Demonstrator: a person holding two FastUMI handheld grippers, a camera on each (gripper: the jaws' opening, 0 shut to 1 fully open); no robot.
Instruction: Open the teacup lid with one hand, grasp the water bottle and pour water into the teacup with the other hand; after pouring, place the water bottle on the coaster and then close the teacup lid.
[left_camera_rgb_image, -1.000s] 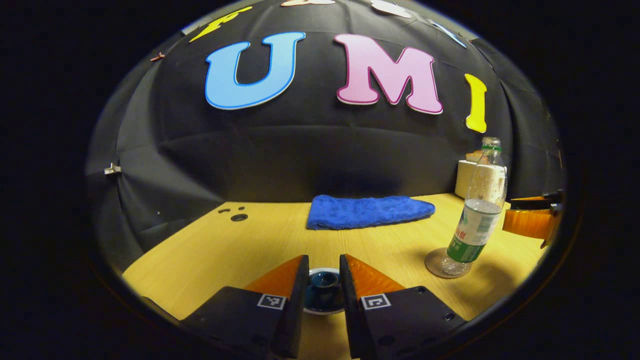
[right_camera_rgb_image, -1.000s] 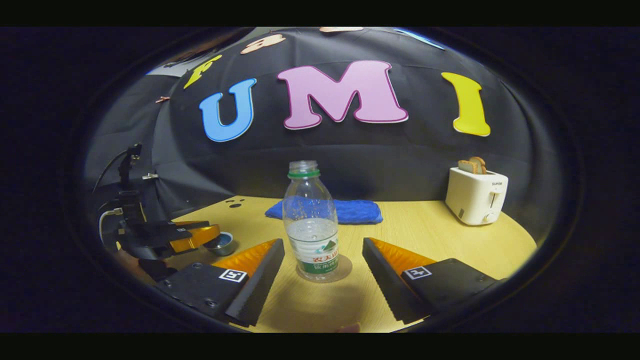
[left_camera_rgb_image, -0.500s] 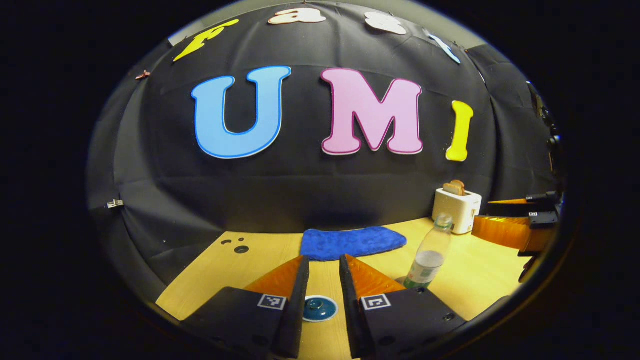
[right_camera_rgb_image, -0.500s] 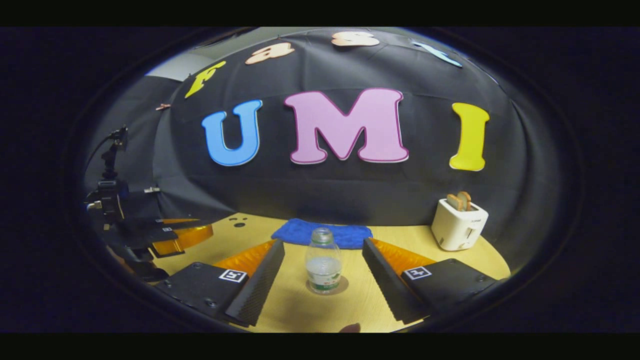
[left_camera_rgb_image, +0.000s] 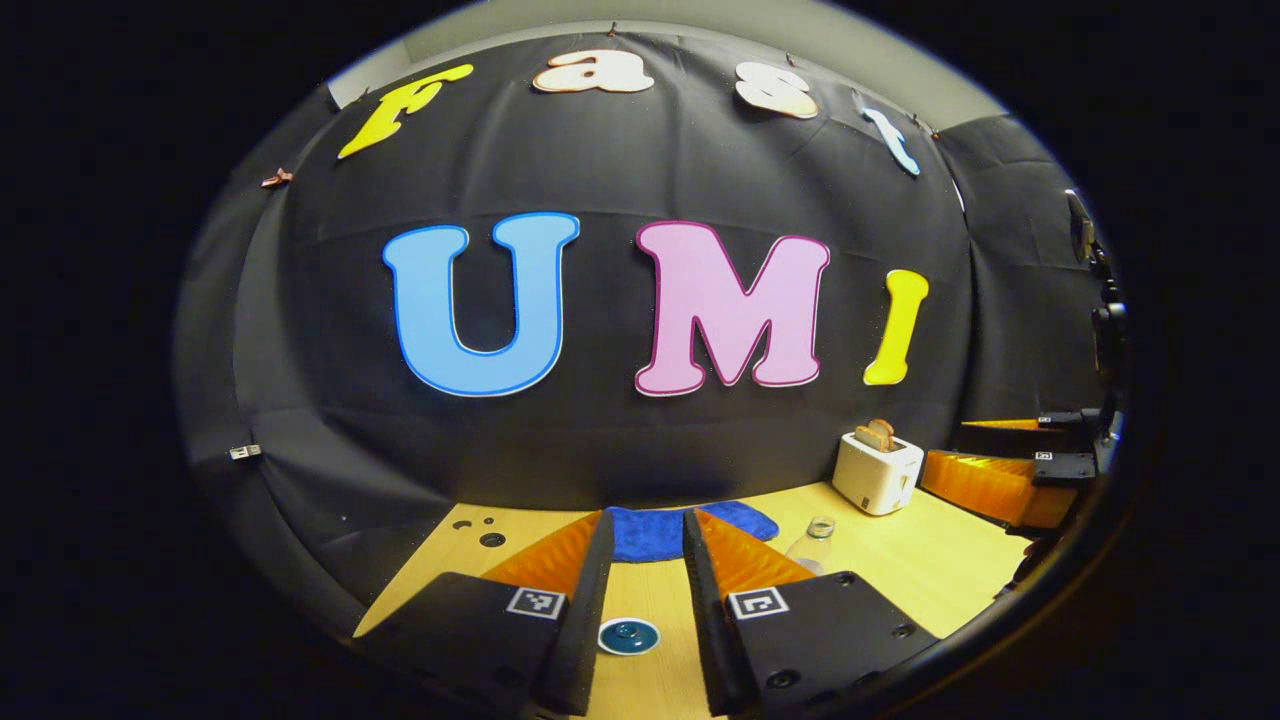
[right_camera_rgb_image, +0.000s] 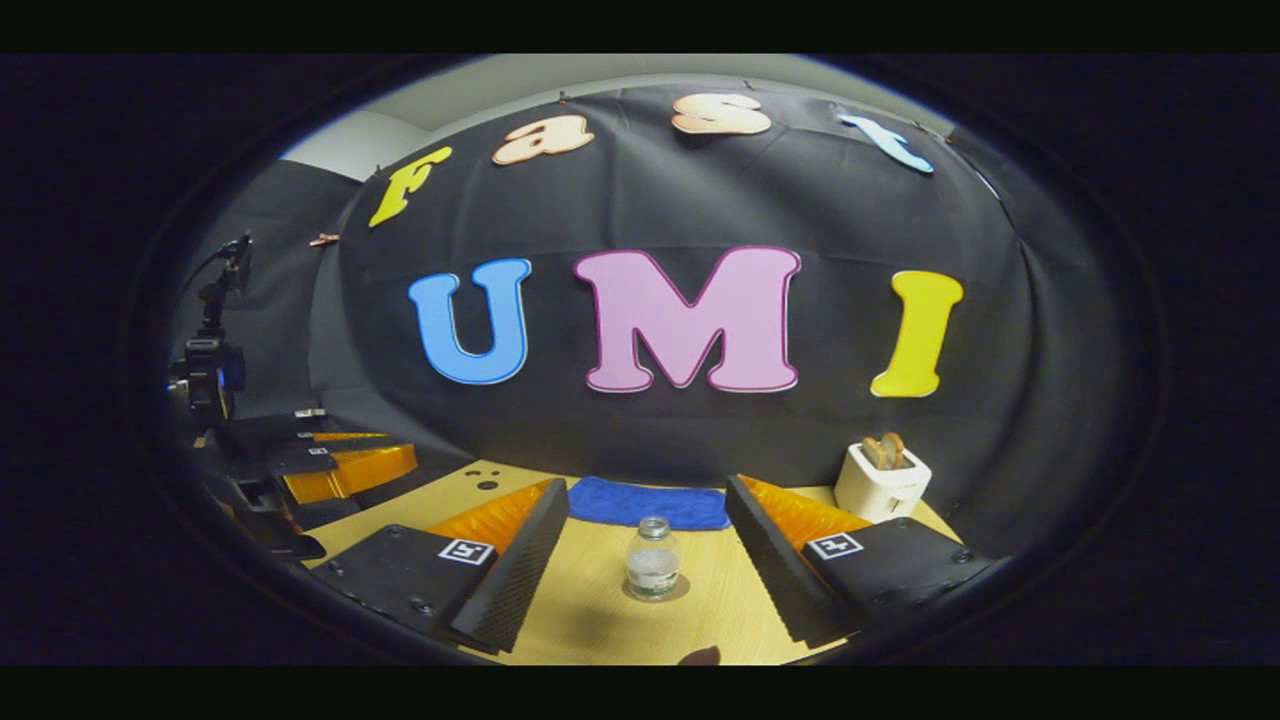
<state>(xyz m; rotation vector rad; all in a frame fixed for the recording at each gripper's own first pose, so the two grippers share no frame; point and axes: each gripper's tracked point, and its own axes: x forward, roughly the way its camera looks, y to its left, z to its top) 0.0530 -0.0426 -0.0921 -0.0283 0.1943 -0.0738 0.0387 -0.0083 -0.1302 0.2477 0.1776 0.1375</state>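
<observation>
Left gripper (left_camera_rgb_image: 640, 545) narrowly open, empty, above lidded teacup (left_camera_rgb_image: 629, 636) on table (left_camera_rgb_image: 960, 565). Right gripper (right_camera_rgb_image: 647, 520) wide, empty; water bottle (right_camera_rgb_image: 652, 560) stands on coaster (right_camera_rgb_image: 678, 592) between its fingers. Bottle label unreadable.

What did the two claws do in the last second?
Both claws pulled up and back. The left claw left the lidded teacup; the right claw backed off the water bottle. Neither holds anything. Bottle, cup, blue towel and toaster stayed put.

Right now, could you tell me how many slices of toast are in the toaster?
2: both slices of toast stand side by side in the toaster, at the table's far right corner.
</observation>
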